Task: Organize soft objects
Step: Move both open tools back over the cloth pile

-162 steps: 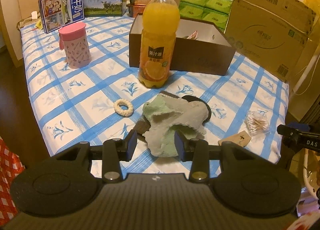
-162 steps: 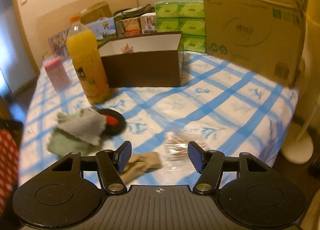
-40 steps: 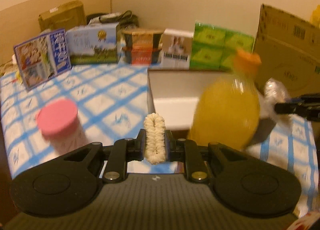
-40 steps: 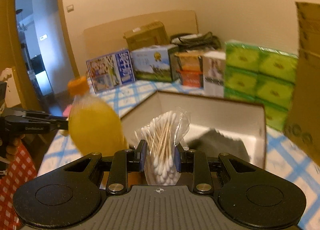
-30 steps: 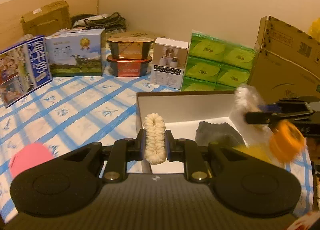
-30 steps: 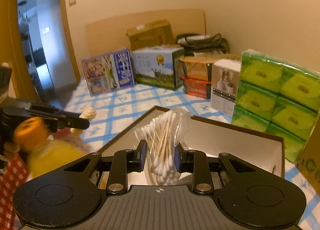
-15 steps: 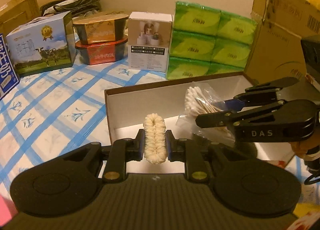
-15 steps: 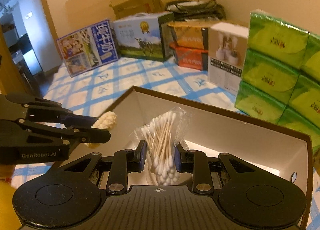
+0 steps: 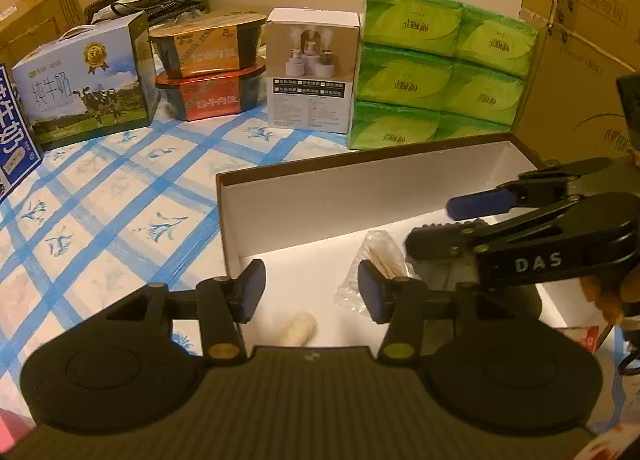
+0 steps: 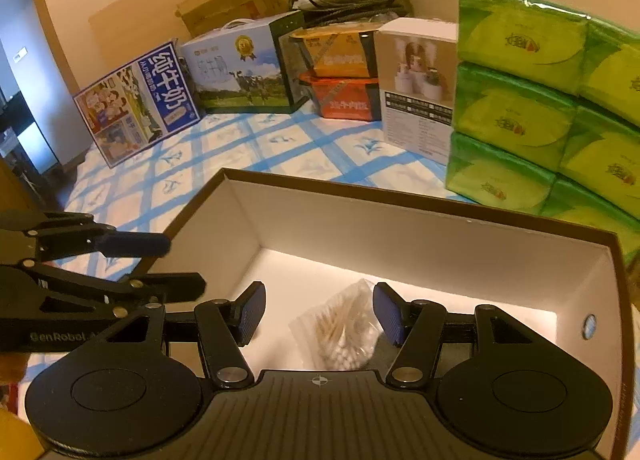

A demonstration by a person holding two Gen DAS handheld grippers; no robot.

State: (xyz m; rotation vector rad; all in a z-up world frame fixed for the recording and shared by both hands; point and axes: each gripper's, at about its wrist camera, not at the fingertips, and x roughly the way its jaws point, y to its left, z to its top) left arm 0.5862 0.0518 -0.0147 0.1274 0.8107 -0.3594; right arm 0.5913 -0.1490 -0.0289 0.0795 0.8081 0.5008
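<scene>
Both jaws just sprang wide, cream fluffy hair ring point(image 9: 298, 333) and clear cotton-swab bag point(image 10: 347, 330) lying loose below the fingers, probably feather-light, pinchable mid-body.

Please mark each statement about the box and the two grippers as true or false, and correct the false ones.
1. The left gripper stands open with nothing between its pads. True; its jaws have just been opening.
2. The cream hair tie lies on the tablecloth outside the box. False: it lies on the white floor of the brown box.
3. The bag of cotton swabs lies inside the box, below the right gripper. True.
4. The right gripper is shut on the bag. False: its pads stand apart from the bag; its jaws have just been opening.
5. The green tissue packs stand behind the box. True.
</scene>
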